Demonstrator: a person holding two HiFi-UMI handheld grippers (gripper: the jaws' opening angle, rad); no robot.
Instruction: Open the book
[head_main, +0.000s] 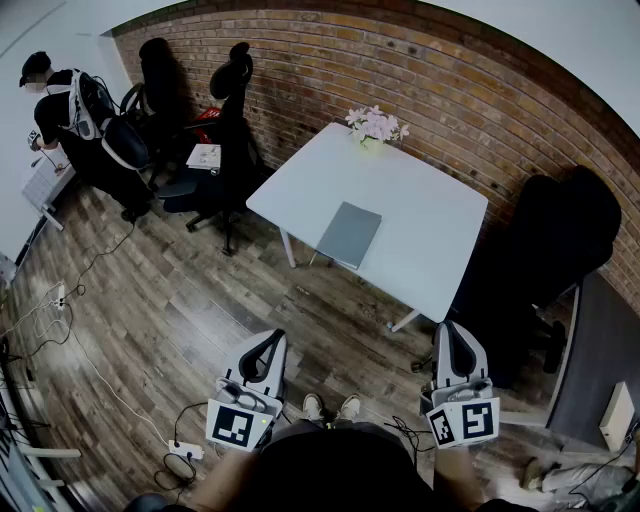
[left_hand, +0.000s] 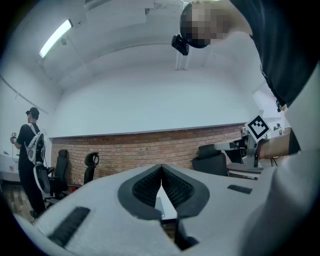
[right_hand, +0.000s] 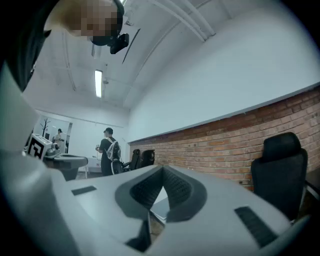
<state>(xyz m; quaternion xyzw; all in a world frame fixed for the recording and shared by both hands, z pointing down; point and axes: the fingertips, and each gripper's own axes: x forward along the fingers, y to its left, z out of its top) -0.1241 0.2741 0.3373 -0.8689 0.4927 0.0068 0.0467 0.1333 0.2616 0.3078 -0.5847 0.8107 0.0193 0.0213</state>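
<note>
Standing ahead, the white table bears the unopened grey book by its near edge, long side running away from the person. The left gripper seems slightly nearer than the right gripper. Both are well short, jaws pressed together, empty. No cover writing is legible.

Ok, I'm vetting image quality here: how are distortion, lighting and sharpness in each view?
Head view: strong fisheye bends the brick wall; the table and book are evenly lit and sharp. Left gripper view: black corners, bright ceiling lamp. Right gripper view: same black corners, ceiling strip light glaring.
</note>
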